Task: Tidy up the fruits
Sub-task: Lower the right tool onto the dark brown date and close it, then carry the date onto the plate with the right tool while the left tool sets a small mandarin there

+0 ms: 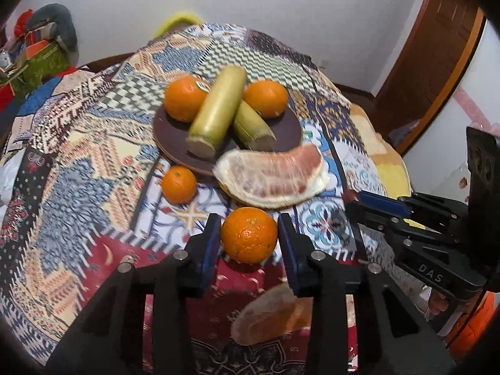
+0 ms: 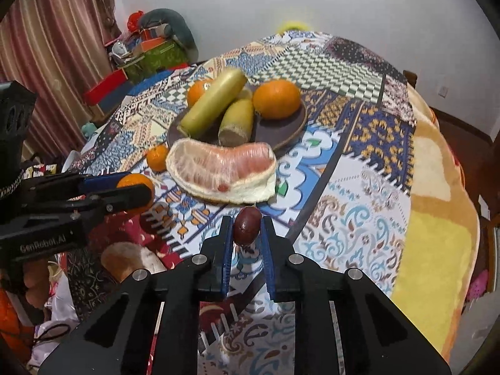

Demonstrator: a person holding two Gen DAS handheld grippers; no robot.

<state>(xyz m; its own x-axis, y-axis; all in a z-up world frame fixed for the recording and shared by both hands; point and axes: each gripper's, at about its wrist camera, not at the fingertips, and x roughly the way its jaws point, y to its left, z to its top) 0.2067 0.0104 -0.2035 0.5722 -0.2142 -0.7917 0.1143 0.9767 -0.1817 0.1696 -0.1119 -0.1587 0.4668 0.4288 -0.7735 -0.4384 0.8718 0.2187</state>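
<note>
A dark round plate (image 1: 175,137) holds two oranges (image 1: 185,98) and two pieces of green sugarcane (image 1: 218,109); the plate also shows in the right wrist view (image 2: 281,131). A peeled pomelo wedge (image 1: 272,176) lies in front of the plate, also seen in the right wrist view (image 2: 222,168). A small orange (image 1: 178,184) lies left of it. My left gripper (image 1: 248,237) is shut on an orange (image 1: 249,234), above the cloth. My right gripper (image 2: 247,228) is shut on a dark red jujube (image 2: 247,225).
A patchwork cloth (image 1: 78,172) covers the round table. A pale pomelo piece (image 1: 272,315) lies near the front edge. Boxes and a plush toy (image 2: 156,40) stand at the back left. A wooden door (image 1: 437,62) is on the right.
</note>
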